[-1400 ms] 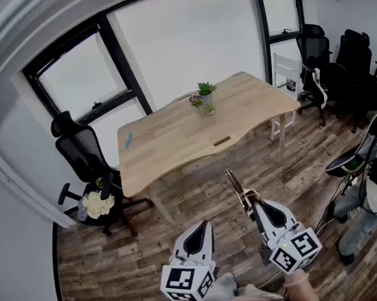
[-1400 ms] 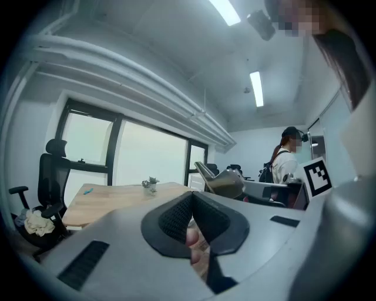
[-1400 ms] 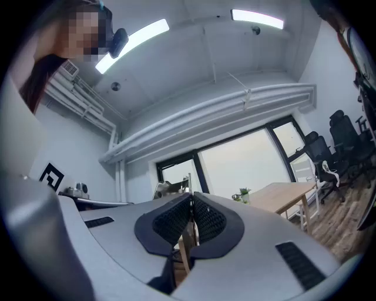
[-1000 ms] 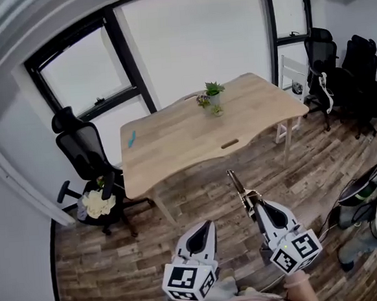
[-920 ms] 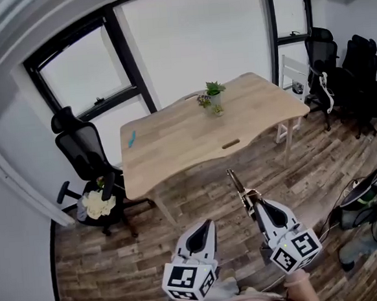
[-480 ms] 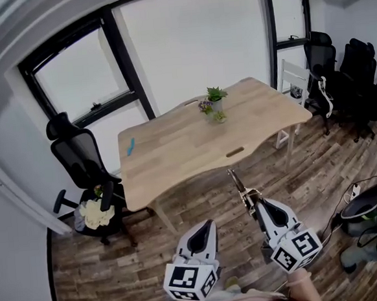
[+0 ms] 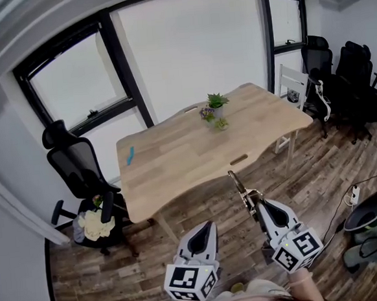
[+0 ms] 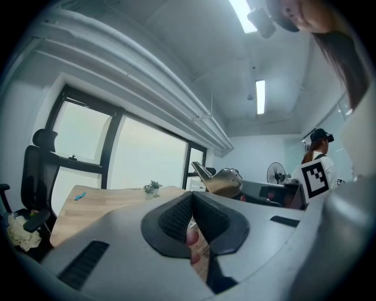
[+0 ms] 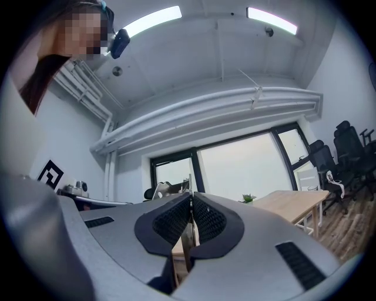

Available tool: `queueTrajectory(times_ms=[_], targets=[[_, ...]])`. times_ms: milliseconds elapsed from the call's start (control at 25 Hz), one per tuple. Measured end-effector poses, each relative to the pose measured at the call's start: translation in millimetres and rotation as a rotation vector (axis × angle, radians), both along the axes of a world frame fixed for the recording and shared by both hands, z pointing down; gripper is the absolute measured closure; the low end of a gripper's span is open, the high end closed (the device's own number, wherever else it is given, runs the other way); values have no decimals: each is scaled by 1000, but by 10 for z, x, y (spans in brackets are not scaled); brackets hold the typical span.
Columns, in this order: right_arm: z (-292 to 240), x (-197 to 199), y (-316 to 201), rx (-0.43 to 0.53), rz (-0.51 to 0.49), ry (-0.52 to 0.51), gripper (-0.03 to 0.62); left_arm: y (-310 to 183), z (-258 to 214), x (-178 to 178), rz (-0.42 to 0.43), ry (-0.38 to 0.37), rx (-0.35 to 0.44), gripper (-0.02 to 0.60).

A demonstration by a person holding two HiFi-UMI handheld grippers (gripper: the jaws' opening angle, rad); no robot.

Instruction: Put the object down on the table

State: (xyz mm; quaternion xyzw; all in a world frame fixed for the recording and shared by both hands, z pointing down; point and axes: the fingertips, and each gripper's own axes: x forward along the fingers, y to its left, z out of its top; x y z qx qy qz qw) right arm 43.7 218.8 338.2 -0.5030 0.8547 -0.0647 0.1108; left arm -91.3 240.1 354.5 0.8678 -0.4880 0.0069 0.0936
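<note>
A thin metal tool, brass-coloured and flat, sticks forward and up out of my right gripper, which is shut on its handle. In the right gripper view its edge shows as a narrow blade pinched between the pads. From the left gripper view its scoop-like end hangs in the air to the right. My left gripper is beside it, shut with nothing held; its pads meet at the tips. The wooden table stands ahead, beyond both grippers, over plank flooring.
On the table stand a small potted plant at the far side and a blue item at the left. A black office chair with a pale cloth is left of it. More black chairs and a white chair stand at the right.
The view has shifted, and the table now sits a little lower and nearer in the head view. A person at the right edge has gone from view. Both grippers keep their pose and grip.
</note>
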Motion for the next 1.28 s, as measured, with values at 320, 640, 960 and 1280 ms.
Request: queueTrajectory(times_ms=[320, 640, 960, 1280], targets=[[31, 10, -107, -24, 18, -2, 585, -141, 50, -1, 26, 11, -11, 578], [118, 9, -469, -29, 5, -6, 585, -476, 153, 17, 18, 6, -20, 578], [121, 102, -1029, -27, -12, -29, 585, -1044, 180, 166, 20, -7, -27, 580], [58, 282, -1613, -15, -20, -34, 585, -1646, 80, 412, 28, -26, -6, 580]])
